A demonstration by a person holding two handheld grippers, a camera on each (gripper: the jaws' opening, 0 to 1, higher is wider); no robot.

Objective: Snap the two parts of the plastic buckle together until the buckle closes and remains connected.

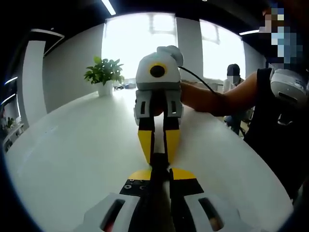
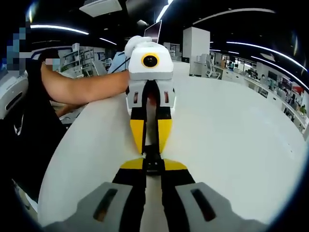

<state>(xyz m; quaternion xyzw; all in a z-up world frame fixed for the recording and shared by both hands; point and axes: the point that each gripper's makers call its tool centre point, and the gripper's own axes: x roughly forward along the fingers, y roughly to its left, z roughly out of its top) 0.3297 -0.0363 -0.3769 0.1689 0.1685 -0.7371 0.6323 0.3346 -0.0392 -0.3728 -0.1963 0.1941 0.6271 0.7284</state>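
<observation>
Facing each other tip to tip over a white tabletop: two sets of tongs, yellow-tipped, grey-bodied.

Left gripper view: the left tongs rise from the bottom centre, jaws nearly together, gripping the black buckle at mid-frame. The right tongs reach down from the upper centre, jaws narrowly parted, tips at the buckle's far end. A forearm enters from the right behind them. A potted plant stands on the tabletop at upper left, before bright windows. A seated person shows at upper right.

Right gripper view: the right tongs rise from the bottom centre, jaws close together, clamped on the buckle just below mid-frame. The left tongs come down from the top centre, tips meeting the same black piece. Whether the two buckle halves are fully latched cannot be told. An arm crosses from the left. Office desks line the upper right.
</observation>
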